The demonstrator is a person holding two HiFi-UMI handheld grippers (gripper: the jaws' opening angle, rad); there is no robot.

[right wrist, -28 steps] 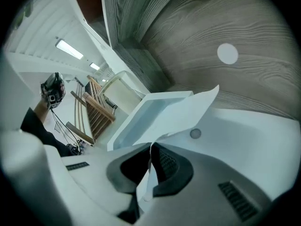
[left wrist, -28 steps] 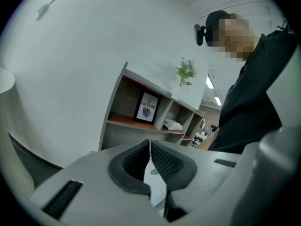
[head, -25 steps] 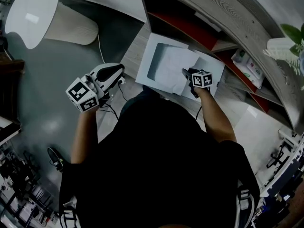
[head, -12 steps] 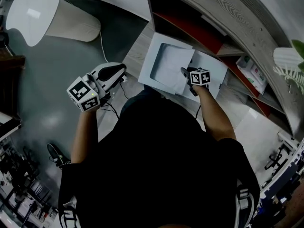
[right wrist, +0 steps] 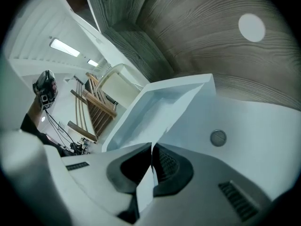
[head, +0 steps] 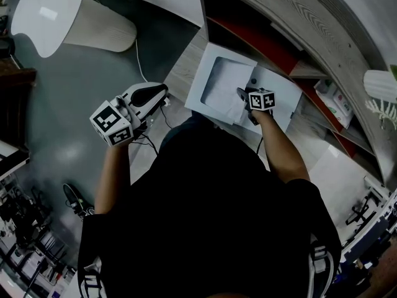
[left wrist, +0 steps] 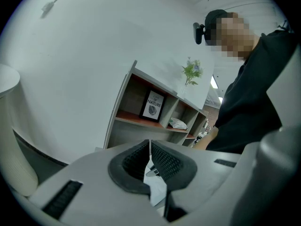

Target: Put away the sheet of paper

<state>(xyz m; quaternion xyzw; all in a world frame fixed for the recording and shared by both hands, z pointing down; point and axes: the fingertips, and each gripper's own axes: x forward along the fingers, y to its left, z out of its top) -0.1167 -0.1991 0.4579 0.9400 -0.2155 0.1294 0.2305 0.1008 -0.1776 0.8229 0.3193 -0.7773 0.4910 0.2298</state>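
Observation:
The white sheet of paper (head: 224,89) hangs into an open white box (head: 201,95) on the floor in front of a shelf unit. My right gripper (head: 243,97) is shut on the sheet's near edge, just over the box's right side. In the right gripper view the paper (right wrist: 144,192) is pinched between the dark pads (right wrist: 167,166) and runs forward into the box (right wrist: 136,105). My left gripper (head: 162,93) is held left of the box, above the grey floor. In the left gripper view its jaws (left wrist: 149,150) are shut with nothing between them.
A white panel with a small round knob (right wrist: 217,137) lies right of the box. The shelf unit (head: 260,33) with red boards stands just behind it. A white chair (head: 43,17) is at the far left, and a cable (head: 139,61) trails across the floor.
The sheet now looks narrower and reaches further into the box. The right gripper has kept its grip. The left gripper has barely moved.

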